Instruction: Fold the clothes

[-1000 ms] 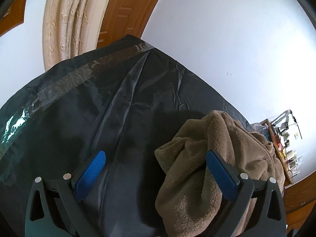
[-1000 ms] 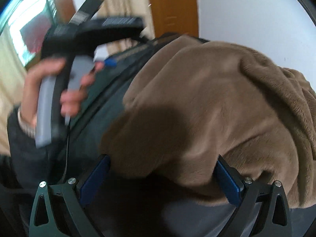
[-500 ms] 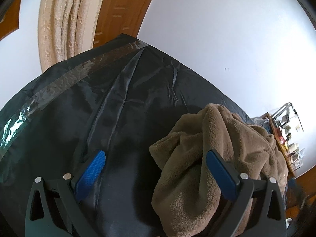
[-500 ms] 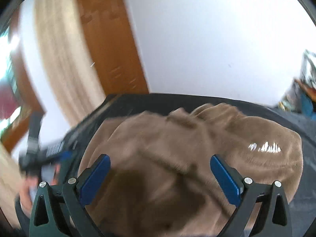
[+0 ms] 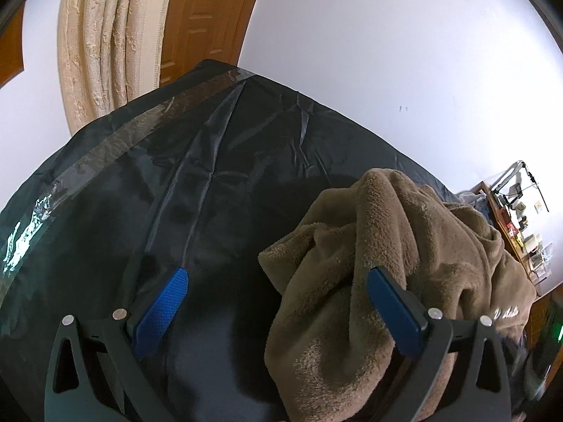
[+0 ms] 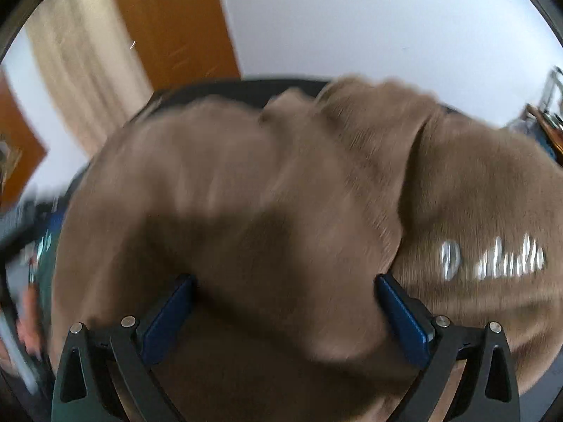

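Note:
A brown fleece garment (image 5: 404, 246) lies bunched on a black cloth-covered table (image 5: 176, 176), at the right of the left wrist view. My left gripper (image 5: 274, 302) is open, its right blue finger (image 5: 394, 313) against a fold of the fleece, its left finger (image 5: 158, 313) over bare black cloth. In the right wrist view the fleece (image 6: 281, 211) fills the frame, blurred, with white lettering (image 6: 492, 256) at the right. My right gripper (image 6: 285, 313) is open, with fleece bulging between both blue fingers.
A strip of clear tape (image 5: 123, 140) runs along the table's far left edge. Behind stand a cream curtain (image 5: 105, 35), a wooden door (image 5: 204, 17) and a white wall. A cluttered shelf (image 5: 520, 218) is at the far right.
The right wrist view swung from the left hand and gripper toward the fleece, closing in until it fills the frame. The left gripper shifted slightly; the fleece bunch moved a little.

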The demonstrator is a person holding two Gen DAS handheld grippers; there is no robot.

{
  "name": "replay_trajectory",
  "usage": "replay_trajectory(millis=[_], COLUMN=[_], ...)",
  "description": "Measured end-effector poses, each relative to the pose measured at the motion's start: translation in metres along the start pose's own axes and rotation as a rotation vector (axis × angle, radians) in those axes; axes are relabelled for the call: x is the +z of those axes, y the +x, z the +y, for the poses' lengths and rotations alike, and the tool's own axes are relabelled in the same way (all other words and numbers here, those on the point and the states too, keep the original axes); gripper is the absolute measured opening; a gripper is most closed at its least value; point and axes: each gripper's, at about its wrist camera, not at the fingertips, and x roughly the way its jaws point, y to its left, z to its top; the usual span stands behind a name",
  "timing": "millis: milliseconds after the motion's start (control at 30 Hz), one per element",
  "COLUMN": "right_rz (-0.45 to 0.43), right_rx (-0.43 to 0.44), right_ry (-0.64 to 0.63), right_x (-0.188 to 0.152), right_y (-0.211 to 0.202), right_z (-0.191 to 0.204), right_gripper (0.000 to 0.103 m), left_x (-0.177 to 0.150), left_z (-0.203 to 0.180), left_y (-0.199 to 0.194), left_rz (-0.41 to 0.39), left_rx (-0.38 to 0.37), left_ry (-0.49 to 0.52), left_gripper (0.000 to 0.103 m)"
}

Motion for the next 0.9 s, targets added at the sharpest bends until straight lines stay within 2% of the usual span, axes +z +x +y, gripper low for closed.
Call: replay_trajectory(millis=[100, 167, 333, 600, 633, 700, 833, 900], right_rz=[-0.019, -0.022, -0.052, -0.108, -0.12, -0.142, -0.149, -0.15], right_rx=[0.008, 0.027, 0.002, -0.012, -0.012, -0.007, 0.012, 0.016], right_ry=[-0.008, 0.016, 0.016, 0.009, 0.009, 0.008, 0.016, 0.012], right_x=[-0.026, -0.032, -0.049, -0.064, -0.079, -0.094, -0.092, -0.088], right_y=[-0.001, 0.0, 0.001, 0.001, -0.024, -0.042, -0.042, -0.034], right_z=[0.002, 0.001, 0.009, 0.013, 0.006, 0.0, -0.004, -0.007], right_gripper=[0.103, 0.103, 0.103, 0.103, 0.103, 0.103, 0.103, 0.103], left_x=[0.001, 0.001, 0.003, 0.015, 0.02, 0.036, 0.07, 0.083], left_z=[0.0, 0.0, 0.005, -0.004, -0.007, -0.013, -0.036, -0.051], left_y=[0.002, 0.002, 0.005, -0.011, -0.013, -0.011, -0.002, 0.009], left_rz=[0.0, -0.004, 0.0, -0.027, -0.02, 0.001, 0.056, 0.093], left_rx=[-0.009, -0.008, -0.012, -0.136, -0.16, -0.213, -0.328, -0.361], left_ry=[-0.01, -0.016, -0.035, -0.005, 0.003, 0.017, 0.088, 0.141], left_gripper=[0.103, 0.103, 0.103, 0.103, 0.103, 0.103, 0.103, 0.103])
